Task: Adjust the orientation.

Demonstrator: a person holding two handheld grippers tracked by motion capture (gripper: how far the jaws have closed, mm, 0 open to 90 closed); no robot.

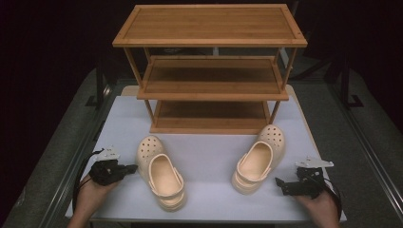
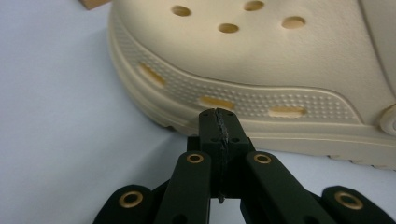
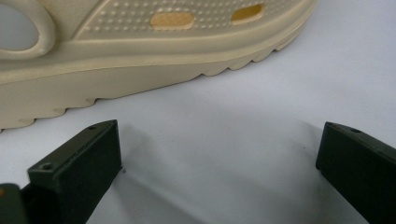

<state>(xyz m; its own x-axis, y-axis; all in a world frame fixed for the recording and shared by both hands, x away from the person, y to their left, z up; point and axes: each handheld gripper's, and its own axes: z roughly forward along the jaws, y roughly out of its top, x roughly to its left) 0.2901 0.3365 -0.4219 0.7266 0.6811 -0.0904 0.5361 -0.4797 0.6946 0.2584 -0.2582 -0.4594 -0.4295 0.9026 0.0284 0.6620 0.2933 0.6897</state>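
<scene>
Two cream clogs lie on the white surface (image 1: 209,156) before the wooden rack (image 1: 211,71), ready for shelving: left clog (image 1: 160,172) at seven o'clock, right clog (image 1: 259,159) at five. Left gripper (image 1: 127,168) fingers pressed together beside its clog; right gripper (image 1: 280,183) fingers spread, likely for grasping.

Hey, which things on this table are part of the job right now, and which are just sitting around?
Part of the job:
left clog
right clog
left gripper, jaws shut
right gripper, jaws open
wooden shoe rack, the likely destination

Just there:
white table
</scene>
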